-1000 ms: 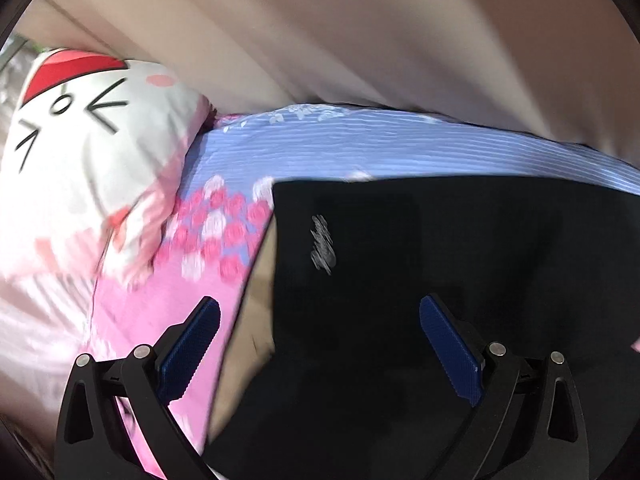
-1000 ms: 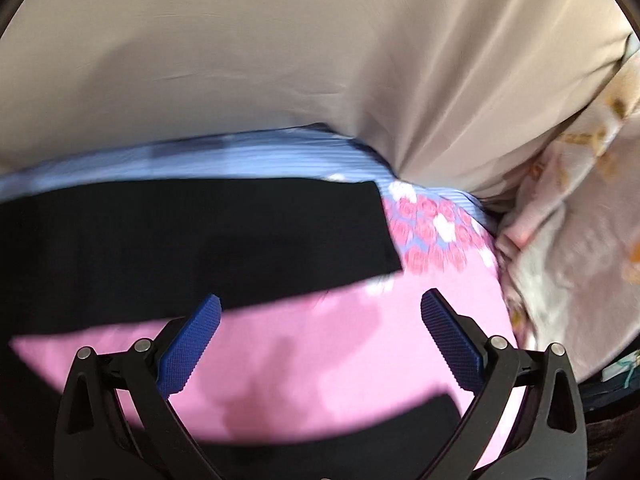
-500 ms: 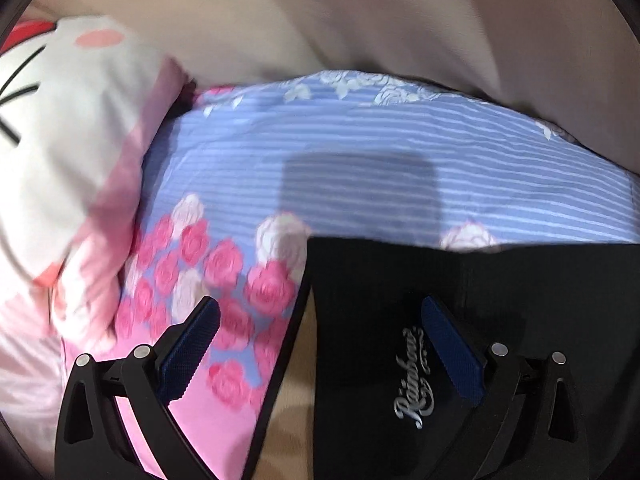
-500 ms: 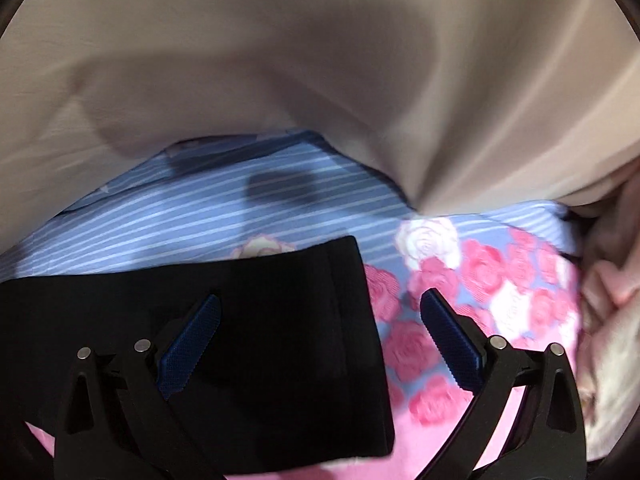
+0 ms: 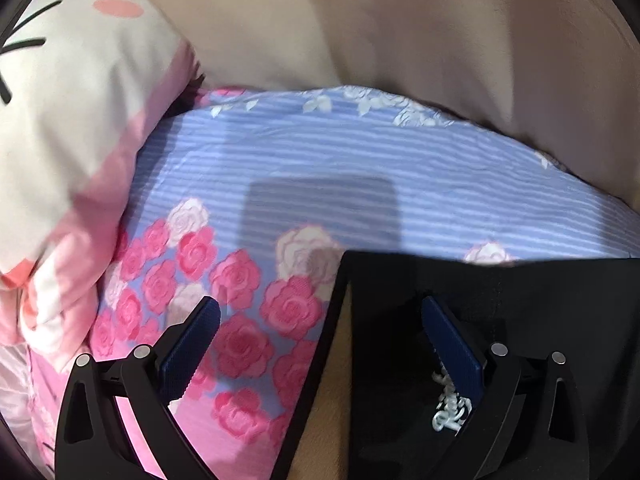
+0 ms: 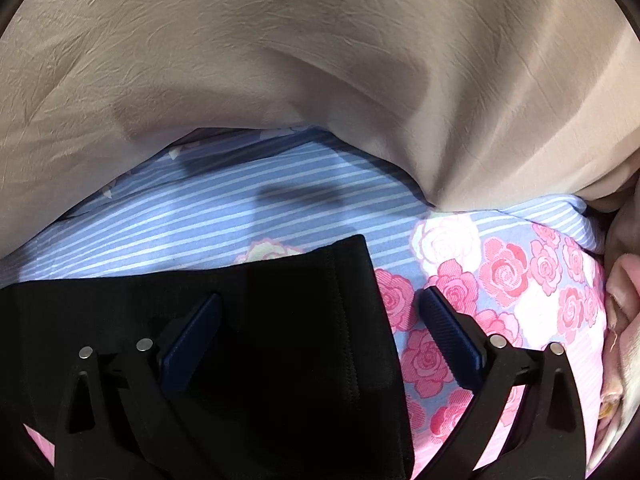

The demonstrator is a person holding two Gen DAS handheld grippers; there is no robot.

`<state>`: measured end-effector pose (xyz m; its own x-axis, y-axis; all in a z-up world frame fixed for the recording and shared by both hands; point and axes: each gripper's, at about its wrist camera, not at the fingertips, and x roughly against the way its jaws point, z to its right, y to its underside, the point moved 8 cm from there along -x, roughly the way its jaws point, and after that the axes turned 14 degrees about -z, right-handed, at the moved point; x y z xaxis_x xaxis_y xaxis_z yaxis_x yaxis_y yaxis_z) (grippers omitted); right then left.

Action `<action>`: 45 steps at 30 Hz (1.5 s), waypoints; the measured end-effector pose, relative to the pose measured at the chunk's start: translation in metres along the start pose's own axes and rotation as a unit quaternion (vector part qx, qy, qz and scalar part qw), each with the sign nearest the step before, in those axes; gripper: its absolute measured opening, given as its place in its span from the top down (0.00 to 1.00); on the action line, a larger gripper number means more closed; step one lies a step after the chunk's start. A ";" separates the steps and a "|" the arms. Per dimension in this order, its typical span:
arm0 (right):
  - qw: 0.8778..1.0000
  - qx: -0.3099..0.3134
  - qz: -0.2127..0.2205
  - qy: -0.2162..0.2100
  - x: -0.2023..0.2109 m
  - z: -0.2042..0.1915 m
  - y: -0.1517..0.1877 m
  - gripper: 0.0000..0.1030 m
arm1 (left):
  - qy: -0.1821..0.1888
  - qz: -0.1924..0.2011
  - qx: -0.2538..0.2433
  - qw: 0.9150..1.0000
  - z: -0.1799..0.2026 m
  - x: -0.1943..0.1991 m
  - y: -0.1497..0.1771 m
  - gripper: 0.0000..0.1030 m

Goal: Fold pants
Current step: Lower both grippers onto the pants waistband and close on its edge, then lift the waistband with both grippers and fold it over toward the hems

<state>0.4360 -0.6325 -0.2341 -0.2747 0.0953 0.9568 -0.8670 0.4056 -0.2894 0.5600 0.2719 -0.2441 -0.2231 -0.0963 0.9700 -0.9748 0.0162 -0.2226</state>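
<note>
Pants (image 5: 500,320) flat on flowered bedsheet (image 5: 240,280), both ends near its striped band. Left tool (image 5: 320,344) and right tool (image 6: 320,332) spread wide, gripping nothing. Risk: pinching bedsheet along with thin fabric.

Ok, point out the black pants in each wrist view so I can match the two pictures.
Left wrist: the black pants fill the lower right, their edge between the open left claw fingers, white logo at the bottom.
Right wrist: the pants fill the lower left, a stitched end between the open right claw fingers.
Shared landmark: the blue striped sheet with pink roses, beyond the pants in both.
</note>
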 end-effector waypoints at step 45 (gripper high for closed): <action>0.997 0.070 -0.010 0.041 0.184 0.078 0.298 0.50 | 0.062 -0.004 -0.084 0.995 -0.030 0.139 0.281 0.66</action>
<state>0.0954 -0.5648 -0.1468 -0.2268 0.1654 0.9598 -0.9232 0.2773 -0.2660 0.2552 0.2927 -0.1693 -0.2035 0.0258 0.9787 -0.9616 0.1826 -0.2047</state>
